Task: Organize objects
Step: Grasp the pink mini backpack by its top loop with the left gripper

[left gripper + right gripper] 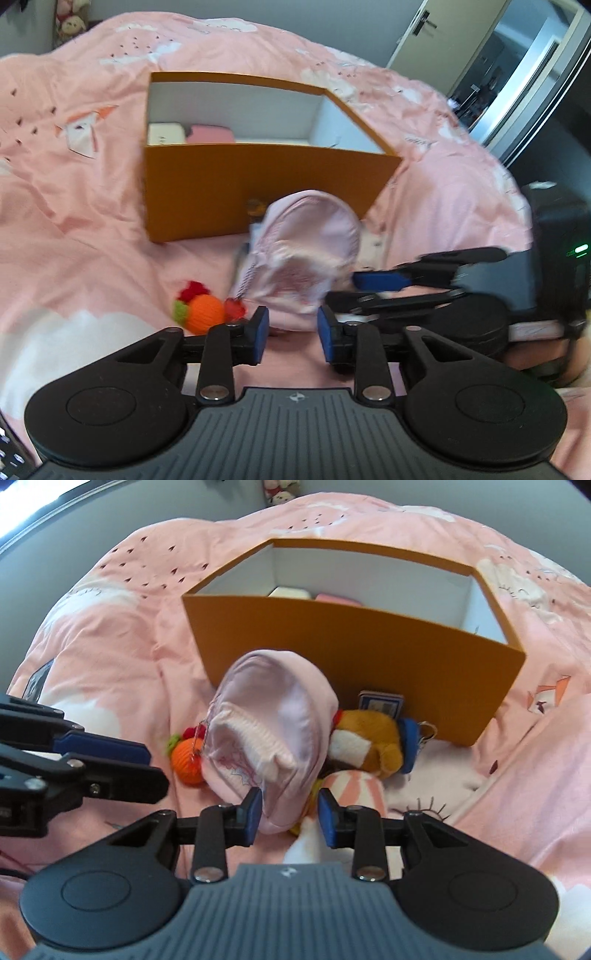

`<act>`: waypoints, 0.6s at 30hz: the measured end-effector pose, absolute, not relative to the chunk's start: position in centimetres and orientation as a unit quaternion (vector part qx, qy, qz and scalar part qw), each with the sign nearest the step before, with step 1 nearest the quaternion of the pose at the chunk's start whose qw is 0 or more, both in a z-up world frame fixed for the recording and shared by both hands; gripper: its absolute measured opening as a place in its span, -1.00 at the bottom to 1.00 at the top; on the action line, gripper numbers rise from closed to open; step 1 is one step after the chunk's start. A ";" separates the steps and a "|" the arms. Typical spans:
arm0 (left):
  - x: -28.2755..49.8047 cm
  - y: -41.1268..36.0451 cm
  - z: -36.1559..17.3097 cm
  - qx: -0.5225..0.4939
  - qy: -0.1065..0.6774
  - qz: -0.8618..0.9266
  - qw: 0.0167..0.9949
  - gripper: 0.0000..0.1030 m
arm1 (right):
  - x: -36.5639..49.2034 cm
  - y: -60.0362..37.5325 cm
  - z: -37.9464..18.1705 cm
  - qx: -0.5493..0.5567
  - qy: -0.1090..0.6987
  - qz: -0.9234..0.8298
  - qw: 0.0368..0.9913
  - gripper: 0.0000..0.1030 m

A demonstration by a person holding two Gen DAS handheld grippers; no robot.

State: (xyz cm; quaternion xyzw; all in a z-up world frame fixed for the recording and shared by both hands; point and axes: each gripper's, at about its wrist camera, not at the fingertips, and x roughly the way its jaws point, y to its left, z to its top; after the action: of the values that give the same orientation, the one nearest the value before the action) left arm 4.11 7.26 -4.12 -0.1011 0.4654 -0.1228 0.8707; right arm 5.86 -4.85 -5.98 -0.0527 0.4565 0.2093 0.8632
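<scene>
A small pale pink backpack [299,251] lies on the pink bed cover in front of an open orange box [258,184]. My left gripper [291,338] is open, its jaws just short of the backpack's near edge. My right gripper [290,818] is open, with the backpack's [269,731] lower edge between its pads; it also shows in the left wrist view [373,288], at the backpack's right side. An orange knitted toy [203,310] lies left of the backpack. The box [351,642] holds a white item [166,133] and a pink item [212,133].
A brown plush toy [373,742], a blue card box [380,703] and a pink-striped item [354,786] lie right of the backpack against the orange box. A door [443,33] and a dark device with a green light [561,236] are at the right. Stuffed toys [72,18] sit beyond the bed.
</scene>
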 end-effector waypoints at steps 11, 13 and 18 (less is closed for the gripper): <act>7.0 6.3 -5.7 -0.029 0.446 -0.131 0.885 0.03 | 6.5 -6.5 -5.8 -0.029 0.451 0.173 0.875 -0.32; 7.4 6.4 -6.0 -0.033 0.445 -0.135 0.884 0.06 | 6.4 -6.9 -5.6 -0.032 0.453 0.165 0.876 -0.23; 8.7 6.6 -6.8 -0.068 0.448 -0.137 0.881 0.08 | 6.4 -7.0 -6.5 -0.041 0.476 0.162 0.864 -0.11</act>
State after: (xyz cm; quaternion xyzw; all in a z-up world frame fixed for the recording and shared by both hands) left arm 8.70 6.61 -6.77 -0.0684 0.4484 -0.1372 0.8806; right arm 6.37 -6.99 -6.46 -0.0415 0.4756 0.1622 0.8636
